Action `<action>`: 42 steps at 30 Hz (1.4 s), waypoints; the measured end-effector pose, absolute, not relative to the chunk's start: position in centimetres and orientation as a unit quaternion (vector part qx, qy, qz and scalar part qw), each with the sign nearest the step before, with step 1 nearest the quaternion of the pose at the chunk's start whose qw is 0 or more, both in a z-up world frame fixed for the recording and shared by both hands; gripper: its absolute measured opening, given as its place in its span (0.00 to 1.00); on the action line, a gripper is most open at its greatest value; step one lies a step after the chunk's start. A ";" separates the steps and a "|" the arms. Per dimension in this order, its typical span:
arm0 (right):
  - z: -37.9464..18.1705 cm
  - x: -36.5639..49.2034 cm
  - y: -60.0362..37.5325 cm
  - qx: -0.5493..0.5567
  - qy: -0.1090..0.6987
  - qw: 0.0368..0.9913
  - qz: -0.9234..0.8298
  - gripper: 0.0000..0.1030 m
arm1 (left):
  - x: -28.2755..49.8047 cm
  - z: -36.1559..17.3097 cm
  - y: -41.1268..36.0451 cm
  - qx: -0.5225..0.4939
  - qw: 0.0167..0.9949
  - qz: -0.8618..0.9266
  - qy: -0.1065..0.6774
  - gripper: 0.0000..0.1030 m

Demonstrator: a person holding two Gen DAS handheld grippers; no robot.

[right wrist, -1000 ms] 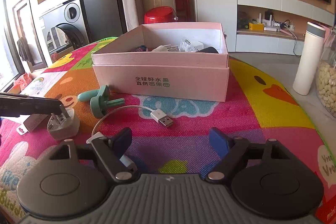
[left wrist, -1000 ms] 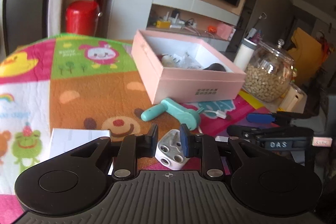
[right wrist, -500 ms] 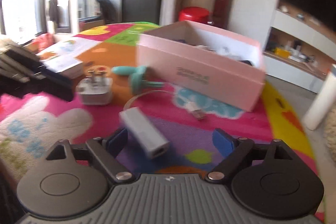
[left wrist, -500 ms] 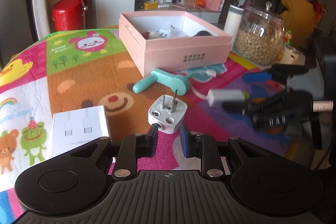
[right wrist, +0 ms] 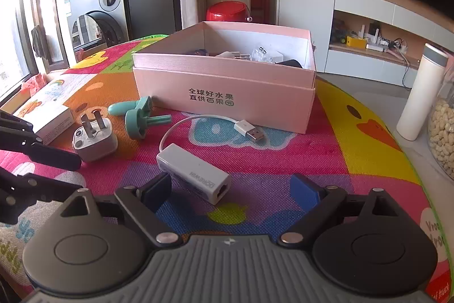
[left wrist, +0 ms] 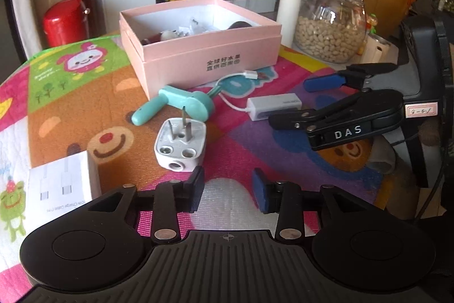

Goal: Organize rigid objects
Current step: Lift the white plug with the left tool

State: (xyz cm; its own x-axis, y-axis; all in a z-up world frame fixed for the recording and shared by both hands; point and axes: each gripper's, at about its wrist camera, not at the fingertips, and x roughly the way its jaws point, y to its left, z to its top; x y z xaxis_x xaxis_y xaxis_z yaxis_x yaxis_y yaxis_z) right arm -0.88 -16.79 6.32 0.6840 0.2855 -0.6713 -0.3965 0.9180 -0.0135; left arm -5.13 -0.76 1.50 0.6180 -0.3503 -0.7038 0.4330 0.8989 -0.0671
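**Two tongs spread over loose gadgets beside the pink box**

Both tongs stood spread and pinched nothing. The left tongs hung just short of the white plug, which lay on its back on the worktop, prongs up. The right tongs sat around the near end of the white adapter, its left pad close to the casing, though contact could not be told for sure. The adapter's thin cable looped away to a USB plug lying just before the pink box. A teal plastic tool lay between the plug and the box, near both.

As a judgement, the plug looked hard, light and smooth; its flat sides seemed the safest place to take hold, as the prongs would likely slip or twist. The adapter looked stiff and light too, best taken across its long flat sides, but its soft cable would trail and might snag the box rim. The box, already holding several small items, seemed the likely home for these.

Readable writing: "DAS" on the right tongs' arm as the left camera saw it, "DXREWIN" or something close on the adapter, Chinese characters on the box front, and "Charge Cable" in part on a small white carton at the left.
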 end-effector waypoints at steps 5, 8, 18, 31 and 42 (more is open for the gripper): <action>6.3 -0.9 -16.8 -0.079 0.351 0.914 0.187 0.88 | -5.6 3.0 0.5 0.045 0.937 -0.146 0.315 0.37; 6.3 -0.9 -16.8 -0.079 0.351 0.914 0.187 0.89 | -4.3 3.2 1.7 0.020 0.943 -0.119 0.311 0.36; 6.3 -0.9 -16.7 -0.080 0.351 0.914 0.186 0.89 | -2.5 2.1 0.3 0.028 0.935 -0.159 0.317 0.35; 6.3 -0.9 -16.7 -0.080 0.351 0.914 0.186 0.89 | -4.4 2.1 -1.9 0.064 0.926 -0.182 0.324 0.37; 6.3 -0.9 -16.7 -0.079 0.351 0.914 0.186 0.89 | -2.8 2.2 -3.0 0.063 0.923 -0.187 0.331 0.42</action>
State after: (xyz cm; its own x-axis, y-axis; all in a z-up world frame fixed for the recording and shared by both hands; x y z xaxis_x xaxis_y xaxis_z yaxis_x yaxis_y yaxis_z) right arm -0.90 -16.70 6.26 0.6840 0.2857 -0.6712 -0.3962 0.9181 -0.0129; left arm -2.76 -3.04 2.19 0.7110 -0.3038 -0.6342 0.3875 0.9218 -0.0071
